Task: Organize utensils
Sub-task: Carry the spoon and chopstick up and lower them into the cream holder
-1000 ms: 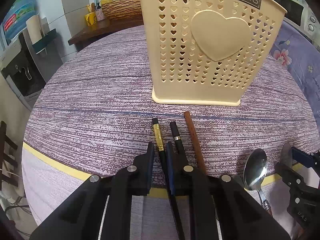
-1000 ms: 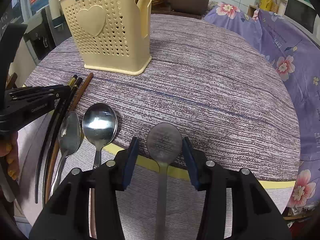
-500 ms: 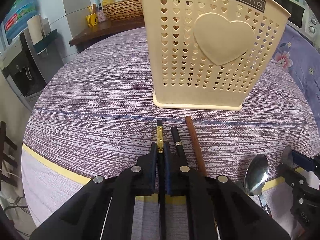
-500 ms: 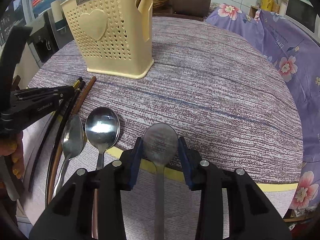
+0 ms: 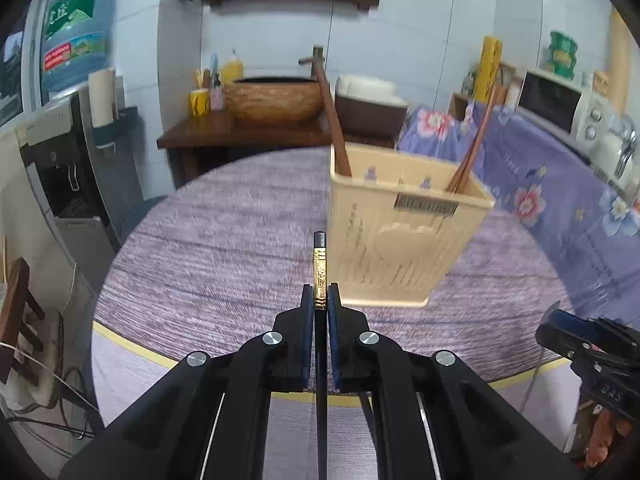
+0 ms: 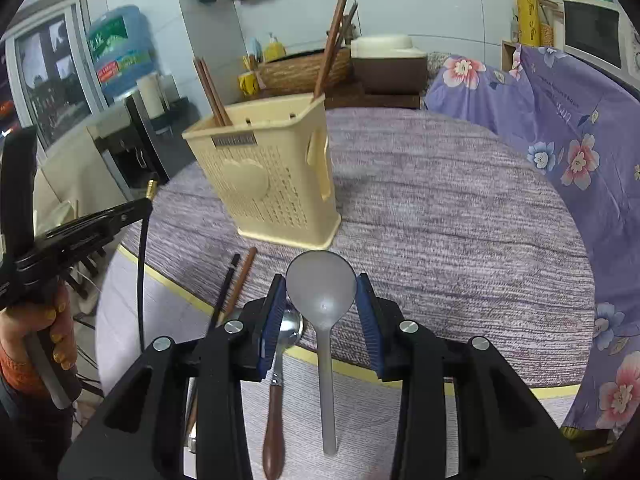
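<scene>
My left gripper (image 5: 319, 300) is shut on a black chopstick with a gold band (image 5: 319, 268) and holds it lifted above the table, in front of the cream utensil holder (image 5: 404, 240). The holder has brown chopsticks (image 5: 336, 120) standing in it. My right gripper (image 6: 321, 300) is shut on the bowl of a grey spoon (image 6: 322, 288), raised off the table. The holder (image 6: 272, 184) stands just beyond it. The left gripper (image 6: 80, 236) with its chopstick (image 6: 141, 264) shows at the left of the right wrist view.
On the table's (image 6: 440, 208) near edge lie a black chopstick (image 6: 226, 288), a brown chopstick (image 6: 240, 284) and a wooden-handled spoon (image 6: 280, 360). A purple flowered cloth (image 6: 560, 120) hangs at the right. A water dispenser (image 5: 60, 160) stands left, a wooden side table (image 5: 240, 132) behind.
My left gripper closed on the gold-banded chopstick and lifted it up off the table. My right gripper closed on the grey spoon's bowl and raised it.
</scene>
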### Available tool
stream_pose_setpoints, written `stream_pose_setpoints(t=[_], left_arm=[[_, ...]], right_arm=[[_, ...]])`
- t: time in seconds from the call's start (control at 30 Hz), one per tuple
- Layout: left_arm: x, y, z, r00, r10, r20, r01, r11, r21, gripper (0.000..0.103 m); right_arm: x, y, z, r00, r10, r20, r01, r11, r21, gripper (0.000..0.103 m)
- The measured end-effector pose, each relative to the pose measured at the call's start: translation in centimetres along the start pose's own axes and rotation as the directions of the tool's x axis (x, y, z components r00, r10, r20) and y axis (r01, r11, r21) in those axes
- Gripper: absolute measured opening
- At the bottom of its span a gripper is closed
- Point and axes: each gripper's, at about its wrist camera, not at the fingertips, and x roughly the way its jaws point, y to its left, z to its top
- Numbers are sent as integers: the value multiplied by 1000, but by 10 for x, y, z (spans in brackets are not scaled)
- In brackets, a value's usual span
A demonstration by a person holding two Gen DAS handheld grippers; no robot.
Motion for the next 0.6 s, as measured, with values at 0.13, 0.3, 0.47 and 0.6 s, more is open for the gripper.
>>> stream_pose_setpoints(t=[0.13,0.3,0.47,0.6], left_arm=[[-29,2,10,997,-35,65,36,999,-8,8],[-44,-2,13,995,-49,91,49,999,9,8],[-51,-1,16,992,-45,117,44,999,7,8],[-55,0,18,991,-51,127,49,999,13,8]], right_arm=[[-19,3,10,999,4,35,-3,1000,-17,37],[-33,5,15,998,6,68,-4,1000,-27,37],[-39,6,16,996,1,86,2,999,-32,37],[-38,6,17,996,-8,84,12,999,-39,37]])
